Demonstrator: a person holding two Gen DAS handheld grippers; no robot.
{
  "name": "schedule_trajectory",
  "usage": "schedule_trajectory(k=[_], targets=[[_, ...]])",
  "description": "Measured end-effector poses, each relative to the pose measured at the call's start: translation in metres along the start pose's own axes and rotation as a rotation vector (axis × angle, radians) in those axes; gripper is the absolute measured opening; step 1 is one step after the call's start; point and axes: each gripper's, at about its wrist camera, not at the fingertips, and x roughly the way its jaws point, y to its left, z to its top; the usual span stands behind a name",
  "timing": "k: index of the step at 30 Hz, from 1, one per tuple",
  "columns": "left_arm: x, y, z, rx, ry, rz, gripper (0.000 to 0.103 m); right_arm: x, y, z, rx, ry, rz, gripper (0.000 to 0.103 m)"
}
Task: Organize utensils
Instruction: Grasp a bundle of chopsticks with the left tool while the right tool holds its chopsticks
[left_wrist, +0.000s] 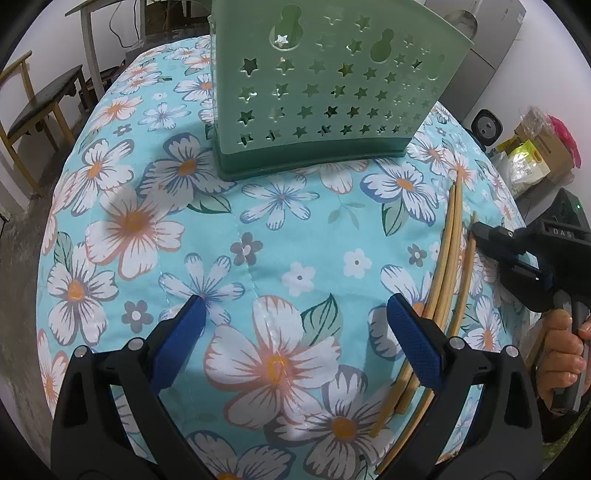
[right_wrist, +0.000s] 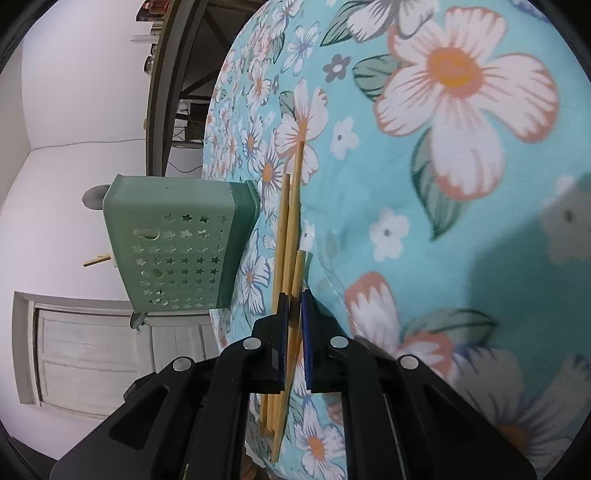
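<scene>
A pale green utensil holder (left_wrist: 325, 99) with star-shaped holes stands upright on the floral tablecloth (left_wrist: 258, 229). Several bamboo chopsticks (left_wrist: 448, 266) lie side by side near the table's right edge. My left gripper (left_wrist: 297, 314) hovers wide open above the cloth, its right finger just beside the chopsticks and nothing between its pads. My right gripper (left_wrist: 476, 230) comes in from the right, held by a hand (left_wrist: 561, 354). In the right wrist view this gripper (right_wrist: 293, 301) is shut on one chopstick (right_wrist: 294, 332) of the bundle (right_wrist: 293, 206). The holder (right_wrist: 173, 251) stands beyond.
A metal spoon (left_wrist: 461, 20) and a chopstick end (right_wrist: 96, 260) stick out of the holder. A dark wooden bench (left_wrist: 44, 107) stands off the table's left side. Boxes and bags (left_wrist: 535, 151) are piled past the right edge. A white door (right_wrist: 92, 354) is behind.
</scene>
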Motion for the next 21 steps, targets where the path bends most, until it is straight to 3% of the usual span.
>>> schedule_trajectory(k=[8, 14, 15, 17, 18, 20, 21], targets=[[-0.007, -0.001, 0.003, -0.016, -0.019, -0.024, 0.095, -0.02, -0.006, 0.004, -0.004, -0.032, -0.017, 0.007], [-0.022, -0.027, 0.003, 0.102, -0.089, -0.065, 0.094, -0.023, -0.011, 0.008, 0.007, -0.036, -0.007, 0.007], [-0.023, -0.033, 0.003, 0.128, -0.098, -0.075, 0.091, -0.022, -0.011, 0.009, 0.005, -0.036, -0.008, 0.007], [-0.023, -0.043, 0.003, 0.165, -0.097, -0.089, 0.072, -0.023, -0.012, 0.009, 0.004, -0.035, -0.007, 0.007], [-0.021, -0.048, 0.002, 0.182, -0.089, -0.095, 0.07, -0.024, -0.013, 0.008, 0.004, -0.034, -0.005, 0.007], [-0.018, -0.053, 0.002, 0.199, -0.073, -0.115, 0.054, -0.025, -0.015, 0.007, 0.005, -0.033, 0.001, 0.007], [-0.014, -0.055, 0.002, 0.206, -0.061, -0.124, 0.051, -0.025, -0.016, 0.008, 0.005, -0.032, 0.003, 0.007]])
